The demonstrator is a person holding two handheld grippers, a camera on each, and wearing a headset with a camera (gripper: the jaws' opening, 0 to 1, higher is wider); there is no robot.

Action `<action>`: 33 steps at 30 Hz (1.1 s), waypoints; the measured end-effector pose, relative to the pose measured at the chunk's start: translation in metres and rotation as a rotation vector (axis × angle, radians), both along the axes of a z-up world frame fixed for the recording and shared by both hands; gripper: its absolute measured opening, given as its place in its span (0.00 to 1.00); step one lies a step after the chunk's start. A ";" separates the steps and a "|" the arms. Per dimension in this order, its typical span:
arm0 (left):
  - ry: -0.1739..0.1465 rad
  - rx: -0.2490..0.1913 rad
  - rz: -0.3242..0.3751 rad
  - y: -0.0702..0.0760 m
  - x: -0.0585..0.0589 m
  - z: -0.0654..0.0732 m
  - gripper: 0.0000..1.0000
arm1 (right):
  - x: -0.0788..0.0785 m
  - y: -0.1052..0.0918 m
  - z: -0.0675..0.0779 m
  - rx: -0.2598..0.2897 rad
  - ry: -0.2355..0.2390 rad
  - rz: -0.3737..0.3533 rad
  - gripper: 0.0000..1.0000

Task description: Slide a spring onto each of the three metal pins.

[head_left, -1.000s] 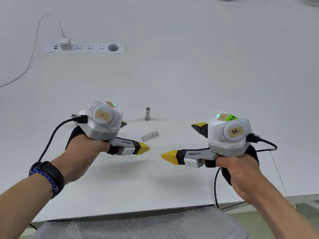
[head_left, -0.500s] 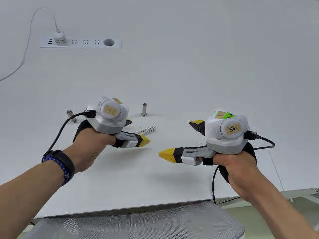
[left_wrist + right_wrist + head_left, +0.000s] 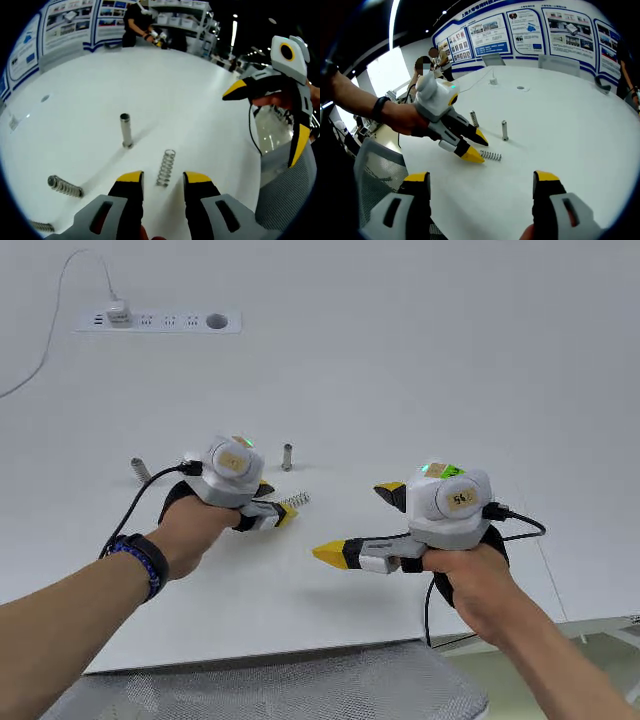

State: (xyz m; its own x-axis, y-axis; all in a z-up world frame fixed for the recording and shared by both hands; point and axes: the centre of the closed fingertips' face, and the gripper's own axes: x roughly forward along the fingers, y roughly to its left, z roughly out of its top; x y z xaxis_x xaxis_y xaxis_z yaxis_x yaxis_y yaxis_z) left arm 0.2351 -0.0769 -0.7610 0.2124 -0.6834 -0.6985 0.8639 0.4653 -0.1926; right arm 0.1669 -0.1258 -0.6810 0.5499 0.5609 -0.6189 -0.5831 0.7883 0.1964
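While the left tongs stand with their yellow-tipped jaws a little apart and pinch nothing, the loose coiled steel spring lies flat on the white table, low in the centre of the left gripper view. Its near end sits in the gap between the jaw tips; contact cannot be told. In the head view these tongs sit left of centre, one tip just beside the spring. The right tongs, right of centre, are spread wide and empty, well apart from the spring; the right gripper view shows the same wide gap. Above the spring in the head view stands a short bare metal pin, upright. Farther left stands a second pin wearing a spring. A white power strip lies at the upper left.
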 end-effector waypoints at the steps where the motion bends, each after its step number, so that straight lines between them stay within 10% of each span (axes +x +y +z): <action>1: -0.005 0.010 -0.004 0.000 -0.001 -0.002 0.32 | 0.000 -0.001 0.000 -0.003 0.000 0.002 0.86; 11: -0.047 0.018 -0.006 -0.004 0.002 -0.003 0.21 | -0.003 -0.009 -0.001 -0.021 0.011 0.012 0.86; 17: -0.154 0.099 -0.078 0.000 -0.001 -0.004 0.11 | -0.005 -0.007 -0.003 -0.020 0.016 0.017 0.86; 22: -0.093 0.084 -0.032 0.005 -0.006 -0.004 0.10 | -0.005 -0.003 -0.003 -0.020 0.019 0.029 0.86; 33: -0.116 0.053 0.006 0.030 -0.009 0.019 0.10 | -0.009 0.006 -0.006 0.010 0.041 0.040 0.83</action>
State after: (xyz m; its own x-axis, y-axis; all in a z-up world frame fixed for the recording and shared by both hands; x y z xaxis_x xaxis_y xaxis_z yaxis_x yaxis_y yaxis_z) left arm 0.2263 -0.0468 -0.7425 0.2984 -0.6444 -0.7040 0.8760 0.4778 -0.0661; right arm 0.1580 -0.1203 -0.6874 0.5015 0.5882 -0.6344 -0.6052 0.7625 0.2286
